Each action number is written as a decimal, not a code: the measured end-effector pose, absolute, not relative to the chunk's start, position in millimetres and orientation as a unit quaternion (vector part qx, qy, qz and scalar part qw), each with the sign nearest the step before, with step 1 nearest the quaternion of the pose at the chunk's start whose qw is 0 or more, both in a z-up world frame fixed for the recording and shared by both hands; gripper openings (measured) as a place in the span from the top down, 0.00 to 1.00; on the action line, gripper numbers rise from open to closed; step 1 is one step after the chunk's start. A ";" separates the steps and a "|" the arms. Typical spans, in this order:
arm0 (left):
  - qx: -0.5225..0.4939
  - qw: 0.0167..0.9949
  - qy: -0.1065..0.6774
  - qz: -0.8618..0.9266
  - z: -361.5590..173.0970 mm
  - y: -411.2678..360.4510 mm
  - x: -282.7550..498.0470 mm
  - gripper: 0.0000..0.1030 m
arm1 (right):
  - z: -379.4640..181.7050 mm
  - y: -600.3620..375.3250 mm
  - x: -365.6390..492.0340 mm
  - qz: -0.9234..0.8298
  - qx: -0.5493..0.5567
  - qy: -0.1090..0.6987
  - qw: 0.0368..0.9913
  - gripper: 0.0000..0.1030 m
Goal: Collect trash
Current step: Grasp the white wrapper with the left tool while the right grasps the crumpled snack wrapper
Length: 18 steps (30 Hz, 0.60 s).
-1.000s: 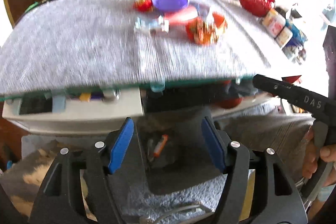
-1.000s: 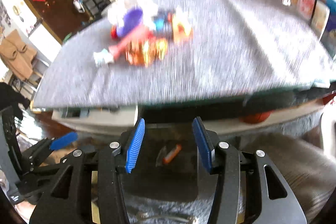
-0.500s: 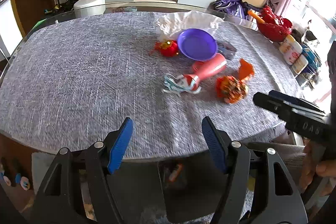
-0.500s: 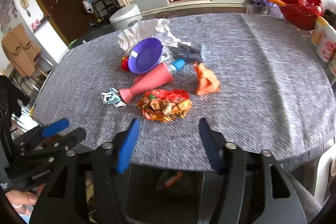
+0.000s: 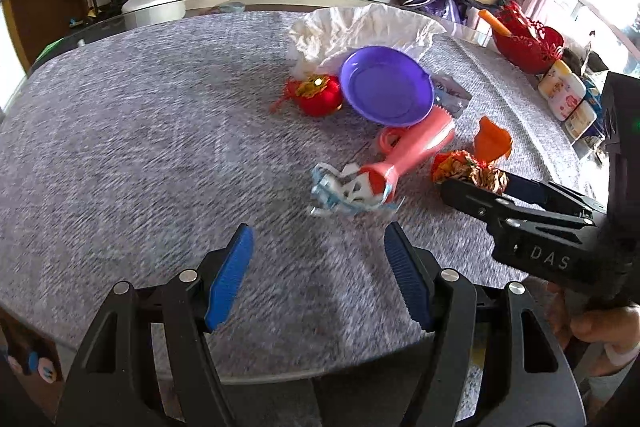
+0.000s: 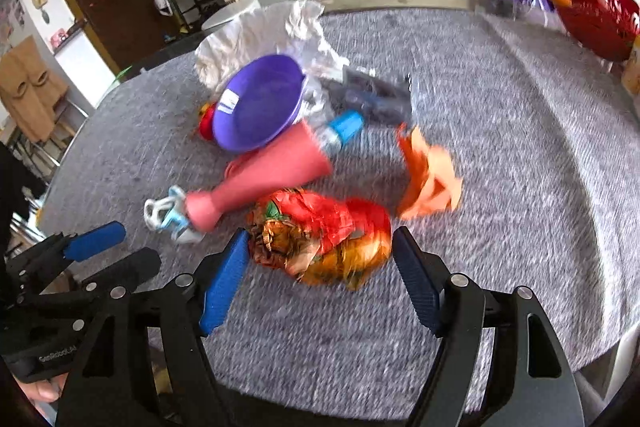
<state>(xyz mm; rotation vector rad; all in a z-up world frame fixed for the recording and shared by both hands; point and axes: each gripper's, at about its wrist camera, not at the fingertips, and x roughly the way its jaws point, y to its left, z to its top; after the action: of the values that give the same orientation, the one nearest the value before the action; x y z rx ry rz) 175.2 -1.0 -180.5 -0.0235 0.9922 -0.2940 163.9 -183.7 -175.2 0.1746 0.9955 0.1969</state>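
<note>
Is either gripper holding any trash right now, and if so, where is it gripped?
Nothing is held. The right gripper is open, its fingers on either side of the crumpled red-orange wrapper. The left gripper is open over bare tablecloth.

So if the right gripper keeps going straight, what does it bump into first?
Probably the crumpled red-and-gold foil wrapper, lying just ahead between the open fingers of the right gripper; depth is a bit unclear.

On the table (image 6: 520,131), a crumpled wrapper (image 6: 320,239) lies nearest, between the spread fingers of the right gripper (image 6: 320,267). Behind it lies a cone-shaped bottle (image 6: 260,183), with a bowl (image 6: 256,107) behind that and a paper sheet (image 6: 260,31) farthest back. A folded scrap (image 6: 428,175) sits right of the wrapper. The left gripper (image 5: 316,259) hovers, apparently above the table's near edge.
</note>
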 end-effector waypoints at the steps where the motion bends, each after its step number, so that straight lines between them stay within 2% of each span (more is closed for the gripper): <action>1: -0.012 0.869 0.473 -0.144 -181.8 -3.5 178.9 0.38 | -175.2 -184.9 164.6 0.096 0.086 0.474 0.871 0.34; 3: -0.012 0.870 0.471 -0.147 -183.4 -6.9 184.3 0.38 | -172.8 -189.5 164.2 0.100 0.095 0.466 0.874 0.39; 9: -0.017 0.868 0.471 -0.158 -189.5 -13.6 195.9 0.40 | -165.4 -205.9 155.4 0.093 0.102 0.455 0.880 0.41; 11: -0.019 0.868 0.467 -0.170 -189.3 -17.4 198.0 0.46 | -164.1 -211.0 153.3 0.091 0.106 0.454 0.880 0.41; 13: -0.021 0.866 0.467 -0.181 -190.0 -20.7 200.0 0.60 | -163.7 -213.0 151.8 0.090 0.108 0.454 0.880 0.41; 16: -0.018 0.866 0.464 -0.184 -189.9 -23.0 200.7 0.74 | -162.3 -217.8 151.1 0.092 0.112 0.453 0.880 0.41; 18: -0.019 0.867 0.462 -0.187 -188.3 -22.0 197.6 0.78 | -161.4 -216.4 149.6 0.090 0.110 0.451 0.881 0.41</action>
<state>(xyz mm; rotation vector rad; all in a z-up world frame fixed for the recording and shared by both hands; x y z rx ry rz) 197.6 -22.0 -188.3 -0.0392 0.9681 -0.3911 149.6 -216.4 -161.4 0.2297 0.9402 0.1883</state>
